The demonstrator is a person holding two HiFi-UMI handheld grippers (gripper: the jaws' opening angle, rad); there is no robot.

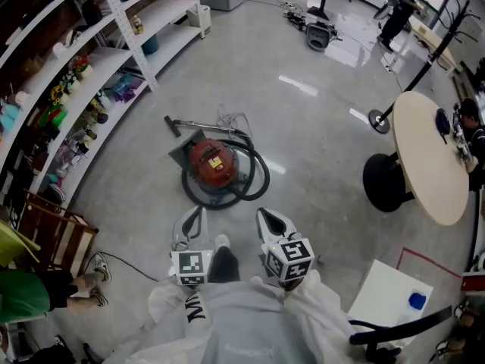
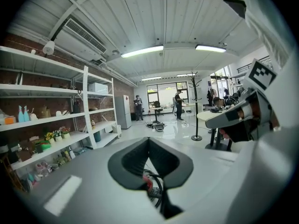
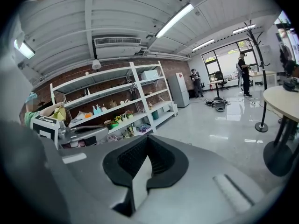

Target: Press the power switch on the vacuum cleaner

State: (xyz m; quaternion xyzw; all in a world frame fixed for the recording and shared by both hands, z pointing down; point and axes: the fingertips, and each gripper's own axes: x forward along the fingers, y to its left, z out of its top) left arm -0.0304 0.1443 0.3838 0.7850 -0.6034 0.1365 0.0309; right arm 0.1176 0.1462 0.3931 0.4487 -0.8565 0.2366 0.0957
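Observation:
A red canister vacuum cleaner (image 1: pixel 212 164) lies on the grey floor, its black hose (image 1: pixel 254 179) looped around it and its wand (image 1: pixel 198 125) pointing up-left. Both grippers hover nearer me than the vacuum, apart from it. My left gripper (image 1: pixel 198 212) is shut and empty. In the left gripper view the pads of this gripper (image 2: pixel 148 140) meet at their tips, and a bit of the red vacuum (image 2: pixel 148 181) shows through the gap below. My right gripper (image 1: pixel 262 213) is also shut on nothing; the tips of this gripper (image 3: pixel 147 138) touch. The power switch is too small to make out.
White shelving (image 1: pixel 114 59) full of small items lines the left side, with a wooden crate (image 1: pixel 53 232) and a person in green (image 1: pixel 26 294) below it. A round table (image 1: pixel 428 158) and a stand base (image 1: pixel 379 120) are at right. A white board (image 1: pixel 390 290) lies at bottom right.

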